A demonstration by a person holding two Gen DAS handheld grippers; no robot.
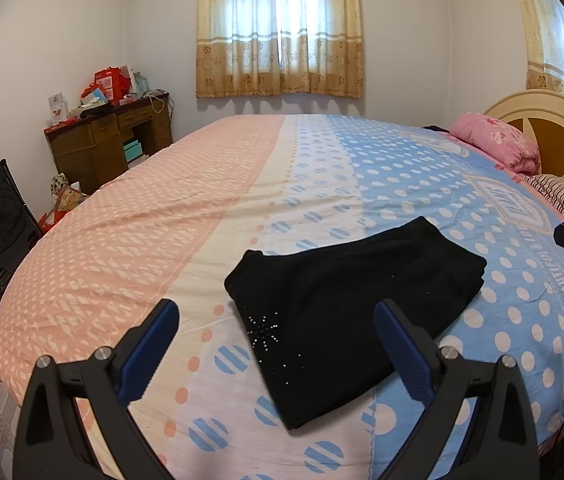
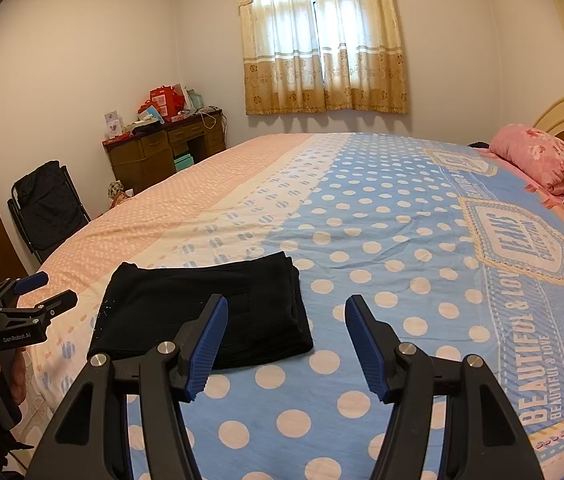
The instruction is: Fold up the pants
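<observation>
1. Lying flat on the bedspread (image 1: 130, 216), the black pants (image 1: 346, 304) were already a compact, many-layered packet on the near part of the bed, straddling the cream stripe and the blue dotted field.

2. The left gripper (image 1: 278, 344) hung just above the packet's near-left corner, its blue pads spread wide with nothing between them; the cloth's sequined corner showed in the gap but was not touched.

3. The right gripper (image 2: 286, 340) was likewise unclenched and empty, its jaws parted over bare blue bedspread (image 2: 382, 216). In its view the pants (image 2: 206, 304) lay to the left of and slightly beyond its tips, with only the left finger overlapping the packet's near edge in the picture; whether it touched cloth could not be told.

4. The packet's long axis ran across the bed, from the sequined end nearest the left gripper (image 2: 48, 294) to the stacked fold edges at the far right end.

5. By my reading, the left tool was the nearer one, poised almost over the cloth, while the right stood just beside the packet's right end.

6. Judged from the tidy stack, the folding looked nearly or wholly done. Any further fold would call for the right tool to shift left onto the layered end, then carry it along that axis toward the sequined end.
</observation>
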